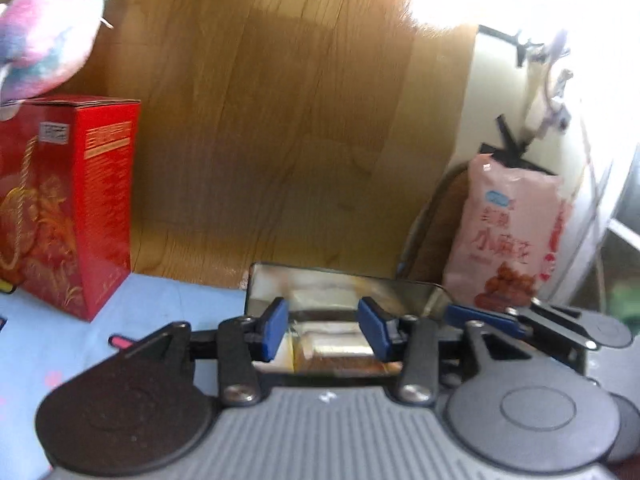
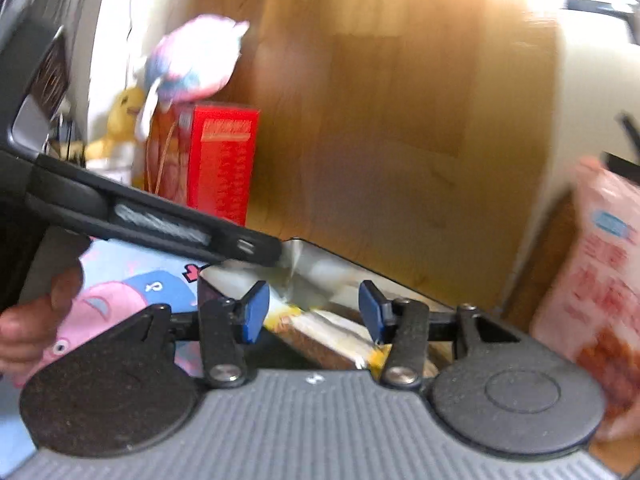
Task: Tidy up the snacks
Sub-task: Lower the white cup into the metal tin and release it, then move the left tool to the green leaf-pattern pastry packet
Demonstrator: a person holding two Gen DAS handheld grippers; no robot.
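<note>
A shiny metal tin (image 1: 340, 276) sits on the blue cloth and holds wrapped snacks. My left gripper (image 1: 324, 330) hovers over it, open, its blue pads standing either side of a brown and white snack packet (image 1: 340, 350) without pressing on it. In the right wrist view my right gripper (image 2: 312, 312) is open over the same tin (image 2: 360, 268), above a yellow, white and brown packet (image 2: 320, 332) that lies aslant inside. The left gripper's black finger (image 2: 160, 224) crosses that view and reaches the tin's left corner. A pink snack bag (image 1: 508, 236) stands upright to the tin's right.
A red gift box (image 1: 80, 200) stands at the left on the blue cartoon cloth (image 1: 160, 304), with a pink plush toy (image 1: 48, 32) on top. A yellow duck toy (image 2: 120, 120) sits behind it. A wooden panel (image 1: 280, 120) backs the scene. A person's hand (image 2: 24, 332) shows at lower left.
</note>
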